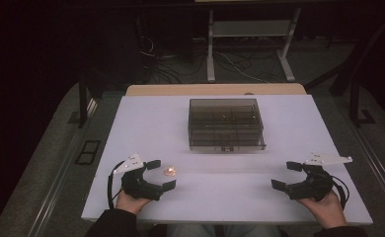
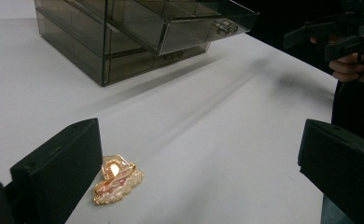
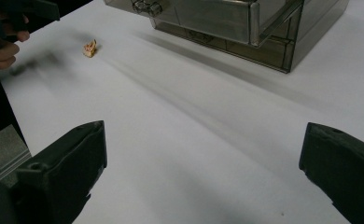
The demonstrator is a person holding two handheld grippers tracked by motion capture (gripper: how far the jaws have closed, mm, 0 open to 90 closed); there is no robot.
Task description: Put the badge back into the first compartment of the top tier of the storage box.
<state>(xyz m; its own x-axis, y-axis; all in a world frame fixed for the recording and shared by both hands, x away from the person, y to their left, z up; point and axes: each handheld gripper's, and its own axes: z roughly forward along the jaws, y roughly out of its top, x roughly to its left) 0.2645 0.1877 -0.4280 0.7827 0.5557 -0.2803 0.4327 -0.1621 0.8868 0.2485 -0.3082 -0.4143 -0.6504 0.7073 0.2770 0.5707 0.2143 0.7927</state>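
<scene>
A small gold and pink hair clip point(image 1: 169, 171) lies on the white table, just right of my left gripper point(image 1: 161, 175). In the left gripper view the hair clip point(image 2: 117, 181) rests close to the left jaw, inside the wide gap, with nothing touching it. My left gripper point(image 2: 201, 163) is open. My right gripper point(image 1: 282, 175) stands open near the front right of the table, with bare table between its jaws; the right gripper view has the gripper point(image 3: 203, 163) wide apart and the clip point(image 3: 90, 48) far off. A smoky clear drawer box point(image 1: 225, 124) sits mid-table.
The white table point(image 1: 146, 123) has bare room between the grippers and in front of the drawer box point(image 2: 138, 32). The box's top drawer point(image 3: 203, 16) stands slightly out. A metal stand and cables are on the dark floor beyond the far edge.
</scene>
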